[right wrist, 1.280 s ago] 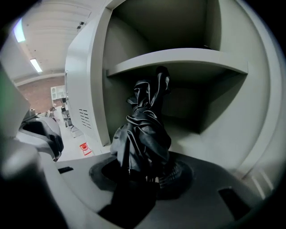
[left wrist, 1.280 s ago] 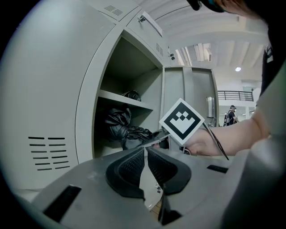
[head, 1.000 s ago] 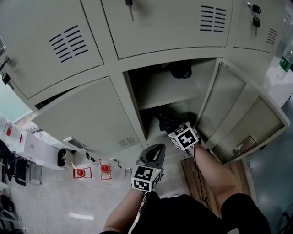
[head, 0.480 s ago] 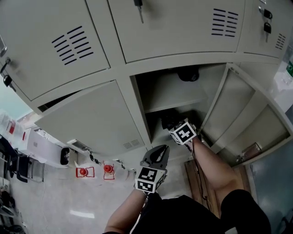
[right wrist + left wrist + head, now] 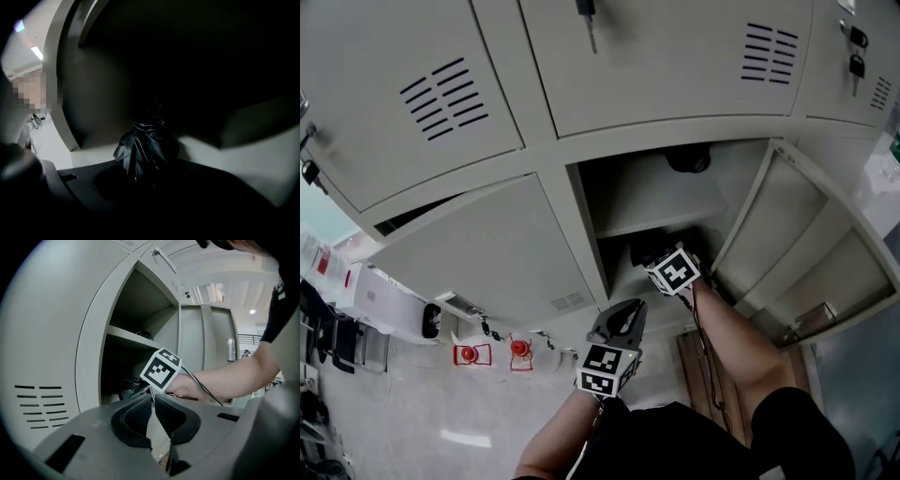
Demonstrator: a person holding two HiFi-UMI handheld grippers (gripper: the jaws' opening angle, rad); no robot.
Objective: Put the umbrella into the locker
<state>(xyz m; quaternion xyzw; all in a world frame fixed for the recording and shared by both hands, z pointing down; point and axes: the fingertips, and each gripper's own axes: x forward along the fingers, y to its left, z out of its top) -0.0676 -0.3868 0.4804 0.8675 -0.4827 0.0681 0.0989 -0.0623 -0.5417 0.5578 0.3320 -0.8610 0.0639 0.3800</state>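
A bank of pale grey metal lockers (image 5: 469, 253) fills the head view above a light floor. One compartment stands open, its door (image 5: 797, 234) swung right, with a flat metal shelf (image 5: 666, 223) across it. Compared with a second ago, the right gripper (image 5: 661, 258) has pushed a little further in under the shelf, carrying the black folded fabric umbrella (image 5: 645, 251) with it. The umbrella now looks to be inside the locker but not yet let go. The left gripper (image 5: 622, 311) hangs outside, below the shelf and in front of the closed neighbouring door.

In the left gripper view, that claw's black pads meet at the tips with nothing between them. Beyond them, the right gripper's marker cube sits just under the shelf.

The right gripper view is dark. The umbrella's bunched canopy rises straight out from between the jaws, which stand partly apart and clamp its folded body. It hangs just over the compartment's pale floor (image 5: 248, 173), beneath the shelf.
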